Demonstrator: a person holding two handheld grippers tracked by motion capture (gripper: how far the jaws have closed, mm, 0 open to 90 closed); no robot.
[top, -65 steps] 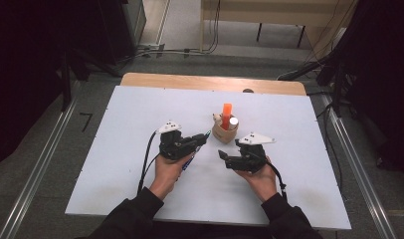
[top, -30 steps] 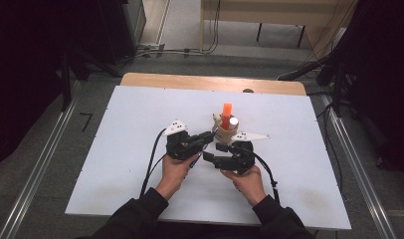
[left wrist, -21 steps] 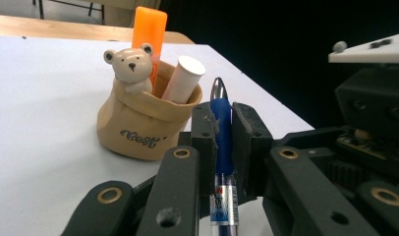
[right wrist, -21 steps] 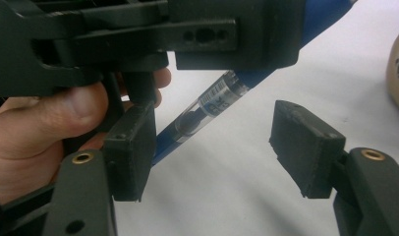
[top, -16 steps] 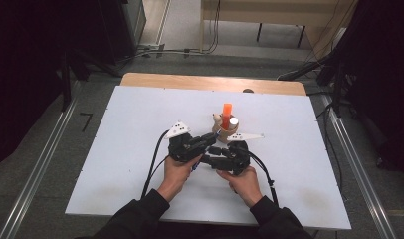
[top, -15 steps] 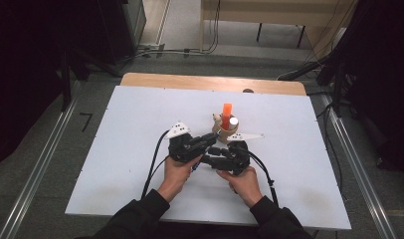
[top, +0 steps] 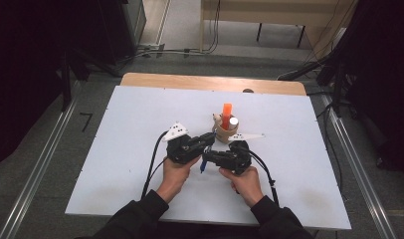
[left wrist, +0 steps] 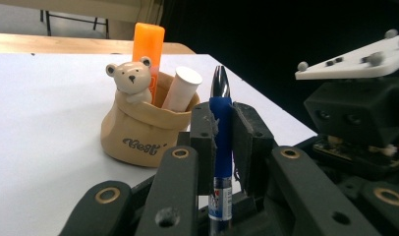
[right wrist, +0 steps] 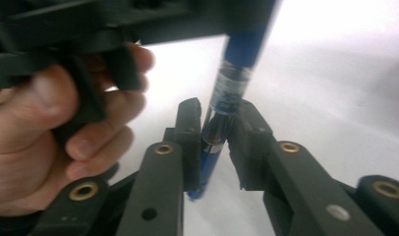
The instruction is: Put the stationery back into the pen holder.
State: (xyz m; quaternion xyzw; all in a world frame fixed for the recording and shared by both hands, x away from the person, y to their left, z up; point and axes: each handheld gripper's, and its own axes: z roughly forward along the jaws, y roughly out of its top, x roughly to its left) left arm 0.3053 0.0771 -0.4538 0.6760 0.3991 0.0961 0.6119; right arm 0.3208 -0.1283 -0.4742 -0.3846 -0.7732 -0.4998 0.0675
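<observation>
Glossy blue pen (left wrist: pixel 221 142), chrome-tipped, clamped in left tool (left wrist: pixel 222 128); right tool (right wrist: pixel 214 135) has just closed on its barrel. Matte tan bear-shaped holder (left wrist: pixel 138 135) sits on smooth white counter (top: pixel 140 114); dark room.

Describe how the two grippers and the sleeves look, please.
Both grippers, left and right, are black, each with two jaws on linkage arms with brass-ringed pivots. A pale three-cornered plate with small knobs tops each, and a black cable trails from each. The sleeves are black.

The right gripper (top: pixel 216 158) moves in from the right toward the left gripper (top: pixel 204 143), and its jaws have just been closing around the blue pen (right wrist: pixel 221 115).
</observation>
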